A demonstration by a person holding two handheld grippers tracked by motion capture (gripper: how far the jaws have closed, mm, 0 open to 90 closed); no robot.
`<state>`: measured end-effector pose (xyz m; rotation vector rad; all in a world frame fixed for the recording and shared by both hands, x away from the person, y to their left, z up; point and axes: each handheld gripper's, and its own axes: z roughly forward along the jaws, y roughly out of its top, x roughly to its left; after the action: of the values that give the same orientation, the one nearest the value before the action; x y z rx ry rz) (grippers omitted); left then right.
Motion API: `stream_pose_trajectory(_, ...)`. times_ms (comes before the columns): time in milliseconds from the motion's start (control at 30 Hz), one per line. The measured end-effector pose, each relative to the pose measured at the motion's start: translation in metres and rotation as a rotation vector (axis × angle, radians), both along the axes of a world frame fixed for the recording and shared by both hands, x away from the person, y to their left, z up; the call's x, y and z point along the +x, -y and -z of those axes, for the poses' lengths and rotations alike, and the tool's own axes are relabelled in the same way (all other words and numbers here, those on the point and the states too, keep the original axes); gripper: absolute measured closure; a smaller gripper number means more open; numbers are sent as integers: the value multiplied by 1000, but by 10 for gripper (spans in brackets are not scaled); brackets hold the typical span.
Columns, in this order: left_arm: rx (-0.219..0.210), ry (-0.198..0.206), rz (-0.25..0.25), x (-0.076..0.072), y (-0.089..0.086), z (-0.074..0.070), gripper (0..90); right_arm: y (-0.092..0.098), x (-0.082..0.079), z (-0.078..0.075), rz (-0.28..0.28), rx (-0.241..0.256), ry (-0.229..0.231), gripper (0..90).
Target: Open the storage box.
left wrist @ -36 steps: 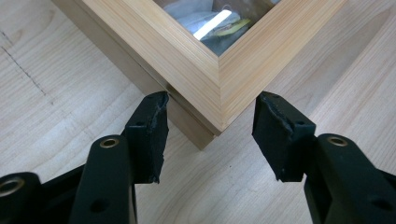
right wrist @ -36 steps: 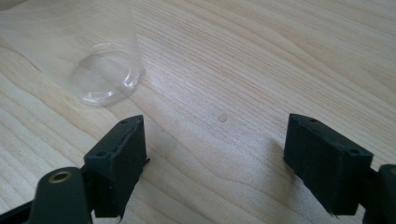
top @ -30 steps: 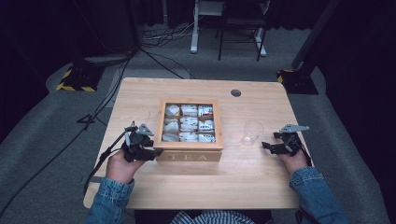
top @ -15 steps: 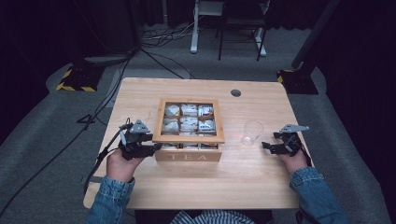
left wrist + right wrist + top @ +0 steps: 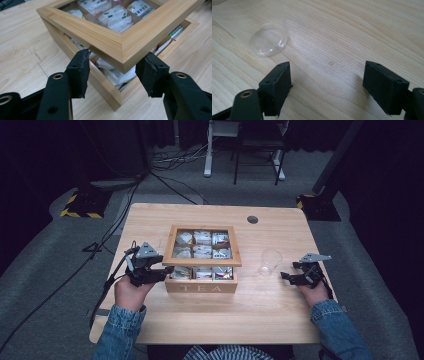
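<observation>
At table centre sits the wooden tea box (image 5: 202, 281), its windowed lid (image 5: 201, 245) raised off the base. From nine o'clock the left gripper (image 5: 169, 269) straddles the lid's near corner, jaws spread wide. At three o'clock, beyond the clear cup (image 5: 270, 262), the right gripper (image 5: 285, 277) rests agape, holding nothing.

A light wooden table (image 5: 260, 320) with a round grommet hole (image 5: 252, 219) is set on grey carpet (image 5: 45, 270). Beyond it, black cables (image 5: 170, 180) are strewn over the floor, white desk legs (image 5: 207, 150) and a dark chair (image 5: 255, 150) are seen, and yellow-black striped bases (image 5: 80, 205) are placed against darkness.
</observation>
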<state>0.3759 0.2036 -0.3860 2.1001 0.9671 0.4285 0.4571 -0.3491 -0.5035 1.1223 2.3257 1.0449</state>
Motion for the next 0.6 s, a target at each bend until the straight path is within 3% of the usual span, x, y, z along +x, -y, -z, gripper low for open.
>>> stream_pose_trajectory(133,4,14,-9,1,2,-6,447,0,0,0,0,1,0,229)
stream_pose_trajectory(233,-16,18,-22,4,3,-10,431,0,0,0,0,0,0,230)
stream_pose_trajectory(600,-17,94,-65,12,10,-29,401,0,0,0,-1,-2,0,229)
